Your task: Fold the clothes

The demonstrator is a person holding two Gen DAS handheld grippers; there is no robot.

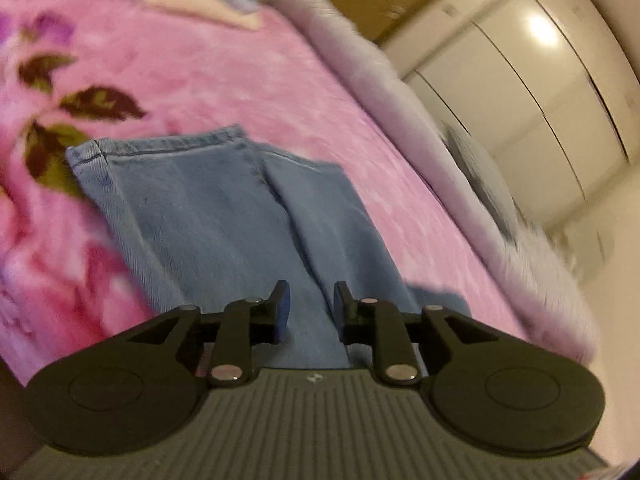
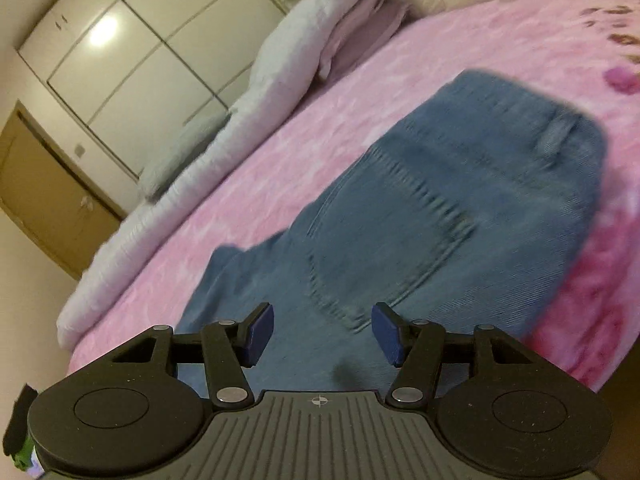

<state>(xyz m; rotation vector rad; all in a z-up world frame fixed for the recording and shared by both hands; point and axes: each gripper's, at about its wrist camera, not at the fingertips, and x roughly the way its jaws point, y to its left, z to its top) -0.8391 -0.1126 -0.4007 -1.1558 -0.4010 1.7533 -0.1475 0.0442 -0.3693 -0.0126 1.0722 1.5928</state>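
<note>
Pink plush floral bedspread point(image 1: 224, 60) covers the bed, with a rolled white duvet point(image 2: 280, 48) along its far edge and pale glossy wardrobe doors point(image 2: 120, 52) behind. A pair of faded blue denim jeans point(image 2: 460, 200) lies flat on the spread: the right wrist view shows the seat and a back pocket running from centre to upper right, and the left wrist view shows both hemmed leg ends at centre frame, laid side by side, probably to make the next fold easy. At the bottom of the left view, the left gripper point(image 1: 311, 308) hangs above the legs, its jaws narrowly apart and gripping nothing. At the bottom of the right view, the right gripper point(image 2: 323, 336) stands wide over the seat, also empty. Both appear poised between folds.
</note>
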